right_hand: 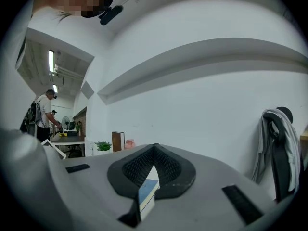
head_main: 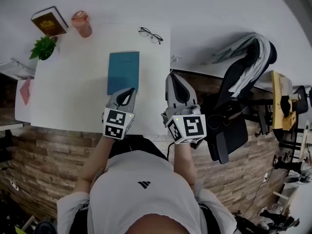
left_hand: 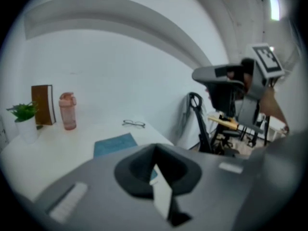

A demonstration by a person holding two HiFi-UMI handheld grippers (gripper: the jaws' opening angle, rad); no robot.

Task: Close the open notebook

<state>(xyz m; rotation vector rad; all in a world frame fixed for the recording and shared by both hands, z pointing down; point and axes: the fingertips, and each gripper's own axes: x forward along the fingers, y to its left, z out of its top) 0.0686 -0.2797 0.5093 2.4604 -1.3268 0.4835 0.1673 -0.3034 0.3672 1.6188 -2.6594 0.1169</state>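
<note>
Teal rectangular notebook (head_main: 123,72), flat on white table (head_main: 73,91), cover seemingly already down, long axis running away from the person. Lies just ahead of left hand-held gripper (head_main: 130,90), nearer than right hand-held gripper (head_main: 171,76). Both pinched closed, holding nothing.

Office: white desk (head_main: 73,94), swivel chair (head_main: 233,126).

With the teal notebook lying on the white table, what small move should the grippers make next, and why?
Probably just draw both grippers back toward the person. The teal rectangular notebook already lies flat and closed on the white table; the left gripper and right gripper both have jaws together and hold nothing.
</note>
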